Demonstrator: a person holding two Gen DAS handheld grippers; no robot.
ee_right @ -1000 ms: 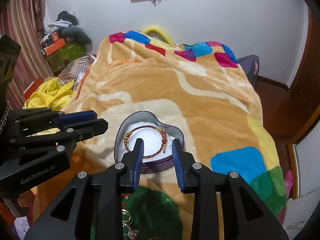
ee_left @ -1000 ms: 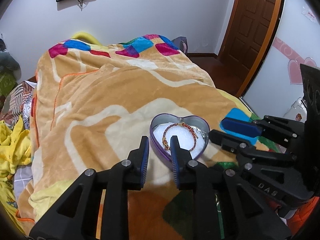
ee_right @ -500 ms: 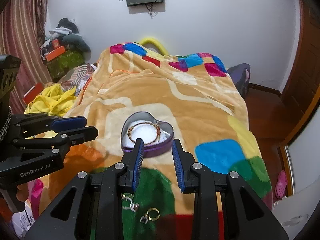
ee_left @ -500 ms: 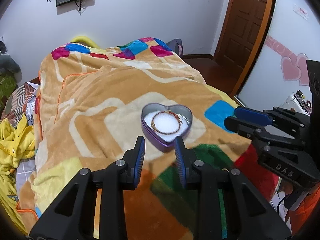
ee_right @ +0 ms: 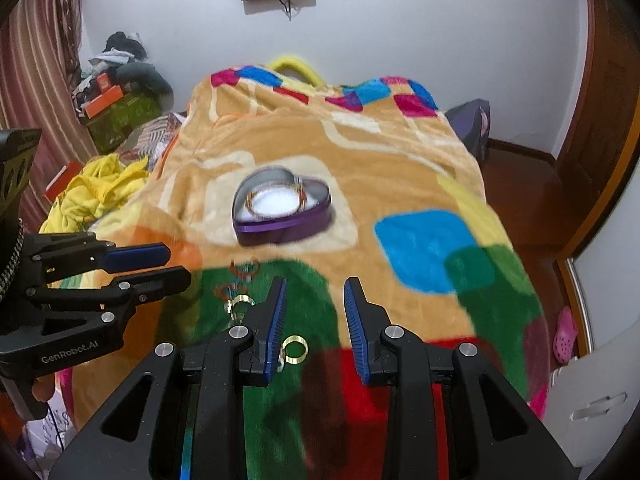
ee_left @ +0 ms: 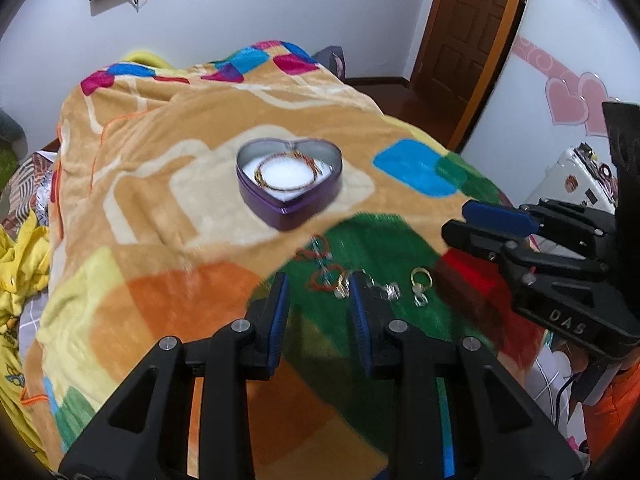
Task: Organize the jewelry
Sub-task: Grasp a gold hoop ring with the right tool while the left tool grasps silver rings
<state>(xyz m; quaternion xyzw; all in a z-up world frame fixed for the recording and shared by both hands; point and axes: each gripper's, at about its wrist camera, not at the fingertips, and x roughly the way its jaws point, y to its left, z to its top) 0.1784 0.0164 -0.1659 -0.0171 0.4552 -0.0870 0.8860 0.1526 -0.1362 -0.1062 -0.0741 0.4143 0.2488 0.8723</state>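
Pulling back from the heart tin (ee_left: 289,186) with its bracelet (ee_left: 286,174), both grippers, left (ee_left: 320,304) and right (ee_right: 313,308), hang half-open and empty; loose rings (ee_left: 420,282) now lie just ahead.

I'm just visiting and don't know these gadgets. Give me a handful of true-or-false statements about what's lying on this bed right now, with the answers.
1. The heart-shaped tin has its lid on. False: it is open, with a bracelet lying inside on white padding.
2. Loose rings lie on the green patch of the blanket. True.
3. The left hand-held gripper is clamped on a ring. False: its jaws are apart and hold nothing.
4. The right hand-held gripper is empty. True.
5. The tin stands on the floor. False: it rests on the blanket.
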